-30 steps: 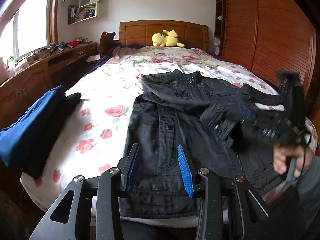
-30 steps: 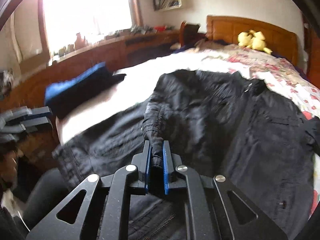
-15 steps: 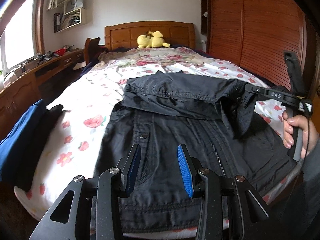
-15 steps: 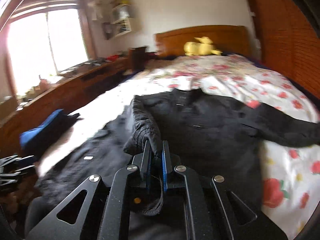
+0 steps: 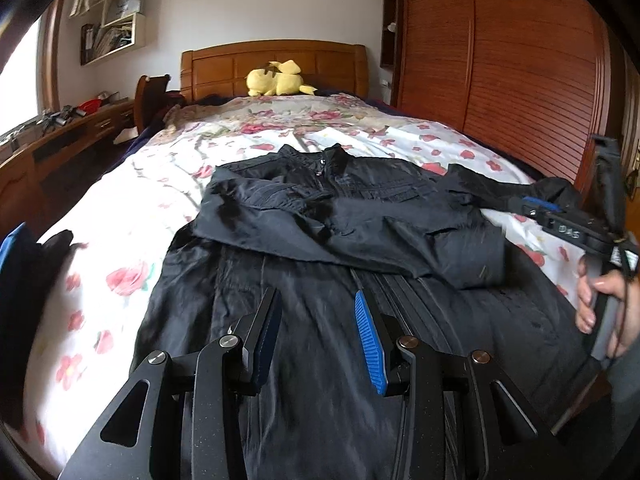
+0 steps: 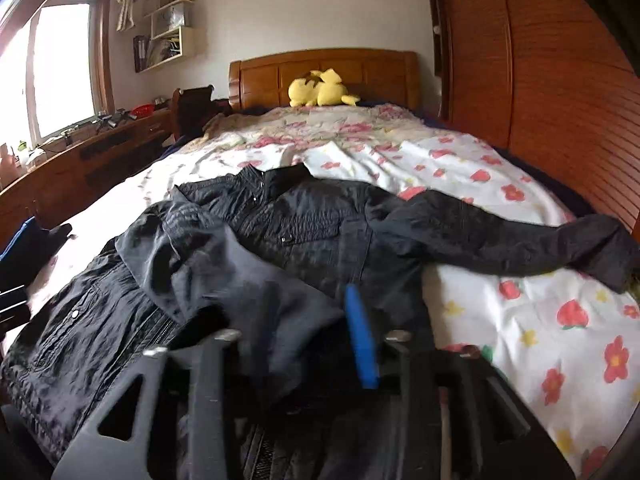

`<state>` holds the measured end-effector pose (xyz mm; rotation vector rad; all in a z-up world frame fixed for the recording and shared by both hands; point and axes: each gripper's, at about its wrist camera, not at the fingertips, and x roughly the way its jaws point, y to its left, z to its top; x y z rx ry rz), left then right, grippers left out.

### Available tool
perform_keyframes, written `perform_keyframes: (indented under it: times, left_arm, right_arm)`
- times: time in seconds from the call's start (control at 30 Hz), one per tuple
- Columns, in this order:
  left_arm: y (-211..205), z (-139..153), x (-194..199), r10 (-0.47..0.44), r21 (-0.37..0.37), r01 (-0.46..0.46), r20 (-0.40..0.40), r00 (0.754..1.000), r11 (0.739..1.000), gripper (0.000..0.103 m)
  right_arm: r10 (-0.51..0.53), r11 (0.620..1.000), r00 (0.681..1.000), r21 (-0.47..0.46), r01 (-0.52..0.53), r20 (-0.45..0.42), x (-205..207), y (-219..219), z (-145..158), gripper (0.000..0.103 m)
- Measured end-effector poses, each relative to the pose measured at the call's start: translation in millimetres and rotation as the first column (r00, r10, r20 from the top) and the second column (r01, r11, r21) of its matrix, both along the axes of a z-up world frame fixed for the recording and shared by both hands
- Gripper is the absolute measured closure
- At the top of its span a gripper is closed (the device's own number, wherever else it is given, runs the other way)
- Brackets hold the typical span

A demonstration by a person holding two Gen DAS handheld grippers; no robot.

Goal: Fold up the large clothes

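black jacket [image 6: 312, 232] on bed: left sleeve [image 6: 208, 268] folded across chest, right gripper [image 6: 316, 336] jaws opening, releasing cuff. left gripper [image 5: 316, 344] parted, empty. next: other sleeve [image 6: 500, 232].

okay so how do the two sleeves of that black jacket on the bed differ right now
The left-side sleeve is folded in across the jacket's chest; the right-side sleeve lies stretched out over the floral sheet. The folded one bends and ends on the jacket's front; the other ends near the bed's edge. Both are black and lie loose.
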<state>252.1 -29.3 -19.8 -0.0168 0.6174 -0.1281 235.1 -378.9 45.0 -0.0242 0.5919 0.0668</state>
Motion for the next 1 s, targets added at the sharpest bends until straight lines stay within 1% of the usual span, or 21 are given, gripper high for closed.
perform_keyframes:
  times: [0.1, 0.27, 0.4, 0.5, 0.57, 0.73, 0.9, 1.0]
  left_arm:
    - [-2.5, -4.3, 15.5, -0.021, 0.008, 0.021, 0.007, 1.000, 1.000, 0.063]
    - [-5.4, -10.9, 41.8, -0.052, -0.015, 0.053, 0.013, 0.999, 0.999, 0.063]
    - [-13.2, -14.1, 61.4, -0.071, -0.017, 0.071, 0.027, 0.997, 0.997, 0.063]
    - [-18.1, -19.6, 69.0, -0.083, -0.026, 0.084, 0.035, 0.996, 0.996, 0.063]
    - [-20.0, -24.4, 74.2, -0.090, -0.024, 0.091, 0.039, 0.995, 0.996, 0.063]
    - [-27.6, -37.0, 82.8, -0.101, -0.013, 0.102, 0.045, 0.994, 0.995, 0.063]
    - [-33.6, -44.9, 84.2, -0.110, 0.005, 0.110, 0.057, 0.992, 0.994, 0.063]
    - [-37.5, -49.7, 85.2, -0.118, 0.018, 0.117, 0.054, 0.992, 0.993, 0.063]
  right_arm:
    - [0.026, 1.000, 1.000, 0.011, -0.026, -0.010, 0.0, 2.6, -2.5, 0.060]
    - [0.086, 0.996, 0.993, -0.002, -0.087, -0.078, 5.0, 15.7, -23.0, 0.060]
    - [0.083, 0.996, 0.987, -0.013, -0.086, -0.141, 14.4, 18.3, -44.7, 0.060]
    - [0.073, 0.997, 0.976, -0.021, -0.079, -0.205, 24.6, 19.3, -62.3, 0.060]
    - [0.063, 0.996, 0.970, -0.039, -0.075, -0.233, 28.8, 21.1, -68.8, 0.060]
    - [0.048, 0.992, 0.967, -0.102, -0.076, -0.252, 29.5, 29.0, -76.5, 0.060]
    - [0.050, 0.994, 0.963, -0.082, -0.074, -0.264, 30.8, 25.5, -79.4, 0.060]
    - [0.046, 0.993, 0.964, -0.090, -0.071, -0.262, 29.8, 26.3, -79.5, 0.060]
